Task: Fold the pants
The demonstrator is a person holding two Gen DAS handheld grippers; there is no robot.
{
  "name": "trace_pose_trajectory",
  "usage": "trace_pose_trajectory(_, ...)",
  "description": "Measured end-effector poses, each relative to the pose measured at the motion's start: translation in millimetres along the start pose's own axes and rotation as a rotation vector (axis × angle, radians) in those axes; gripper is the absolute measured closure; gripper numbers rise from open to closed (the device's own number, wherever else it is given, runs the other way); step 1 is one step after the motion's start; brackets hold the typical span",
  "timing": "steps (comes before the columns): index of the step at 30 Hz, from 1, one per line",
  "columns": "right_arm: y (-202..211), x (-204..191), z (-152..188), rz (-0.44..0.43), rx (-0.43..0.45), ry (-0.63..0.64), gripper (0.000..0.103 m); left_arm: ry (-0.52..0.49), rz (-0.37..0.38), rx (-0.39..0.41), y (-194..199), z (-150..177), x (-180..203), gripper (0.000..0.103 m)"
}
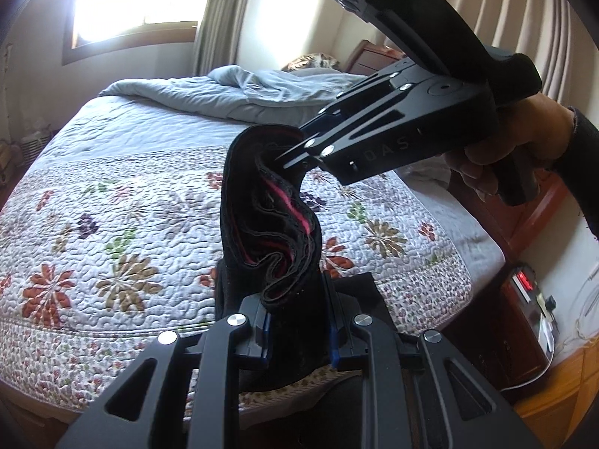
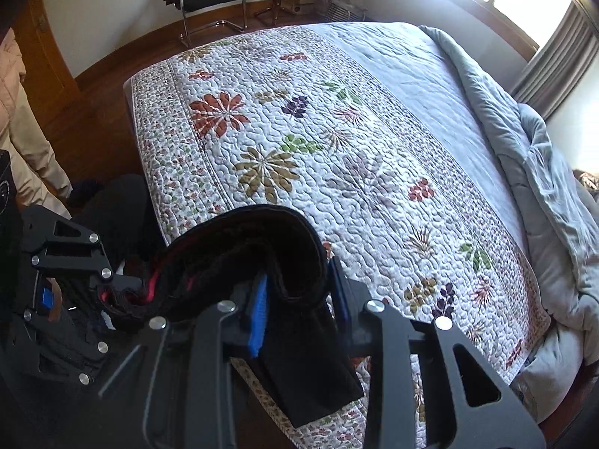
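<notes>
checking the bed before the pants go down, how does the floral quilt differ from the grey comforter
The floral quilt is patterned with flowers and stitched; the grey comforter is plain.
The quilt lies flat and spread out; the comforter is rumpled and bunched along the bed's far end.
Both lie on the same bed.

Pants [image 1: 269, 217]: matt black cloth, red lining. Quilt [image 1: 112, 194]: stitched, puckered cotton. Floor [image 2: 101, 112]: glossy wood.
</notes>
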State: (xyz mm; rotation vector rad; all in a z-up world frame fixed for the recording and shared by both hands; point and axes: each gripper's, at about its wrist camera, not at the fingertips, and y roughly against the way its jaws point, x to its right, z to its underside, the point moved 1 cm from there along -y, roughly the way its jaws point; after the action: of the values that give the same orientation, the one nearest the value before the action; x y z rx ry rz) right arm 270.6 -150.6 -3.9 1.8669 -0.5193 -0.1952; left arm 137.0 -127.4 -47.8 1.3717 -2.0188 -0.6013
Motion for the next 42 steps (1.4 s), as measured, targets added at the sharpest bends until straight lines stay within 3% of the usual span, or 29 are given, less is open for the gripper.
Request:
trace_pose_trajectory(13,-6,35,69,0.024,0.001,-0.063,0.075,-0.069,0.054,-0.057,-45,4,44,0.082)
trace_pose_trajectory(42,-56,89,162,0.021,-0.029,-0.115,0.078,-0.092,0.115,-0.179,-141,23,97,0.082)
